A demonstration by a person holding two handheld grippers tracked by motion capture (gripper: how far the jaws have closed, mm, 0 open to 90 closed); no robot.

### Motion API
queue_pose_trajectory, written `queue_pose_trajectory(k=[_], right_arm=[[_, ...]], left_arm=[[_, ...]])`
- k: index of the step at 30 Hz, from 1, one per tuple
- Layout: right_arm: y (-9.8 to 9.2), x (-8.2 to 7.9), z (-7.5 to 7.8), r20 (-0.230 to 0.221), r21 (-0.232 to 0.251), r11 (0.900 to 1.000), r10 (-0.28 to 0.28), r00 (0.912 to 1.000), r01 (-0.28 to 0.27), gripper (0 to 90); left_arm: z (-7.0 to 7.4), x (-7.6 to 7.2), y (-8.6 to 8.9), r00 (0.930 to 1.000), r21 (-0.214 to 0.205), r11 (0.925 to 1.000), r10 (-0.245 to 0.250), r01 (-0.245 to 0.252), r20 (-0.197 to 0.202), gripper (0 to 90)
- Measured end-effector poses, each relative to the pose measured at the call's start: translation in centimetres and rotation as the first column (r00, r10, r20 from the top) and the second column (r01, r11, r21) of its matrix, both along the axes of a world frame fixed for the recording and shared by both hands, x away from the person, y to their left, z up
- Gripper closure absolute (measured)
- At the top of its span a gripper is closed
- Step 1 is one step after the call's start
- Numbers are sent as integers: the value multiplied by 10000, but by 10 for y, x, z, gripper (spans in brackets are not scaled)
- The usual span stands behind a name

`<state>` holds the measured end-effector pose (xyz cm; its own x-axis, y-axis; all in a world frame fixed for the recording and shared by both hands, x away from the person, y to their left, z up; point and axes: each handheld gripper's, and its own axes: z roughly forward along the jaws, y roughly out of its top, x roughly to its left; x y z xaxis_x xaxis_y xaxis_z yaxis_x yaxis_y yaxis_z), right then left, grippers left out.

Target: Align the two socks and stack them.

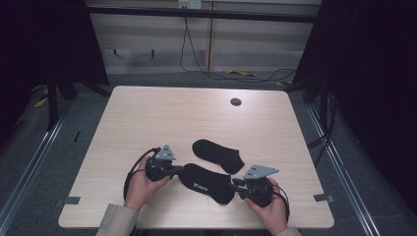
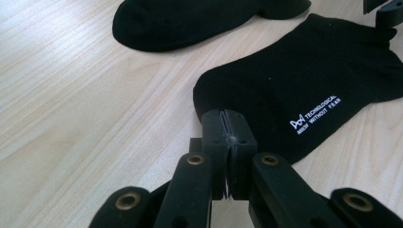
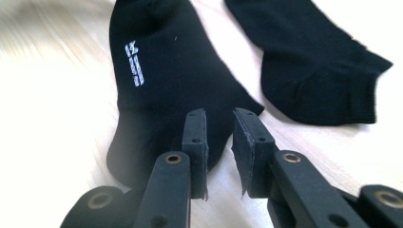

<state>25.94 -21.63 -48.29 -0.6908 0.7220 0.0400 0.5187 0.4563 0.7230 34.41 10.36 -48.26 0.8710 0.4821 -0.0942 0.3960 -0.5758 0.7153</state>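
Note:
Two black ankle socks lie on the pale wooden table [image 1: 147,118]. The nearer sock [image 1: 206,183] [image 2: 309,71] [image 3: 161,71] carries small white print. My left gripper [image 1: 179,170] [image 2: 227,114] is shut, with its pads pinched on that sock's toe edge. At the sock's other end my right gripper [image 1: 235,183] [image 3: 219,114] stands open, its pads parted. The sock's cuff lies flat just under and beyond its tips. The plain sock [image 1: 219,153] [image 2: 190,19] [image 3: 309,57] lies flat just behind, apart from both grippers.
A round cable hole [image 1: 236,102] sits near the table's far edge. Cables [image 1: 216,73] trail over the floor beyond it. Dark stands and curtains flank both sides. Bare tabletop spreads to the left and toward the back.

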Motion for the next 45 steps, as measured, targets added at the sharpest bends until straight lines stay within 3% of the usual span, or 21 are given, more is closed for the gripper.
queue_pose_trajectory(k=[5, 7, 15, 21, 30, 45], right_arm=[[2, 3, -9, -372, -212, 9998, -1, 9993, -7, 772], [3, 2, -8, -408, -347, 9994, 23, 9992, -37, 840], [3, 4, -7, -719, -86, 10000, -34, 9974, 28, 887], [0, 4, 1, -637, 294, 9996, 53, 9980, -35, 888], [1, 4, 11, -528, 445, 9987, 271, 9982, -248, 887], [-7, 16, 27, -361, 560, 9983, 152, 9992, -132, 887]], left_arm=[[0, 0, -1, 10000, 153, 9999, -27, 27, 32, 885], [-1, -1, -1, 10000, 92, 10000, -11, 10, 13, 885], [3, -1, -1, 9999, -125, 9999, 1, 0, 104, 885], [9, -2, 1, 9999, -280, 9996, 7, -2, 157, 886], [22, 0, 4, 9993, -528, 9986, 103, -84, 356, 885], [40, 20, -8, 9991, -795, 9968, 128, -95, 415, 885]])
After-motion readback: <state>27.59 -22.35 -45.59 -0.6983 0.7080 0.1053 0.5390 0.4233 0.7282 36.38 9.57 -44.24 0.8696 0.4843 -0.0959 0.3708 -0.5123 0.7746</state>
